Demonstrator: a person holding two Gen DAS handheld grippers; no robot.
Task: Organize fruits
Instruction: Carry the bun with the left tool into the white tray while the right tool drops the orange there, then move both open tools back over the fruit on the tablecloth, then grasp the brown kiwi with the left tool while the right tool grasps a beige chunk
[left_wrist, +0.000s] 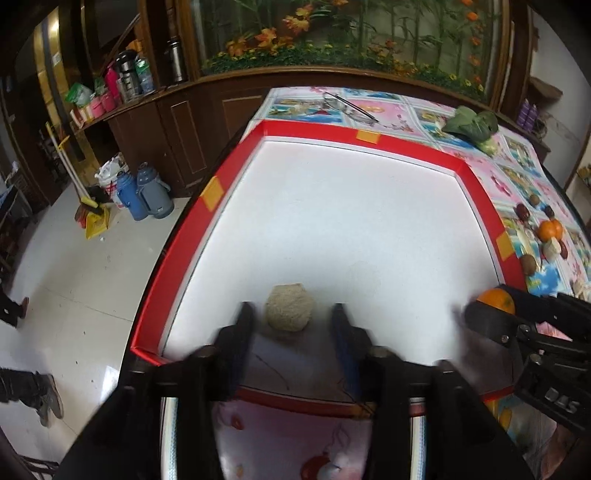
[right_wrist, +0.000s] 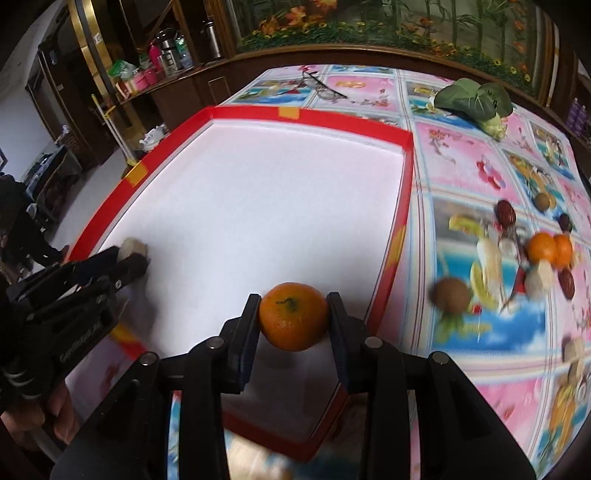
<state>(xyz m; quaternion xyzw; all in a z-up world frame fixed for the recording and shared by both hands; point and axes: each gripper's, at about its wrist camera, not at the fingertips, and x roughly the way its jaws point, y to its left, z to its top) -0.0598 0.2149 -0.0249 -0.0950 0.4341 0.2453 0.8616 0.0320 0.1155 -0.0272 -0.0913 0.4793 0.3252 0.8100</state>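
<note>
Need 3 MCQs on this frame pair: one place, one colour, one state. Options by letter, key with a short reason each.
1. Where does the pale rough fruit lie?
A. on the white floor of the tray
B. on the patterned tablecloth
C. beside the leafy greens

2. What colour is the tray's rim?
A. blue
B. red
C. green

3. What is the state of the right tongs?
A. open and bare
B. shut with nothing between
C. closed on an orange

Key:
1 A: it sits on the white floor, in the gap of the open left tongs, whose pads stand clear of it.
2 B: a red border with yellow tape patches runs round the white floor.
3 C: both pads press the orange's sides over the tray.
</note>
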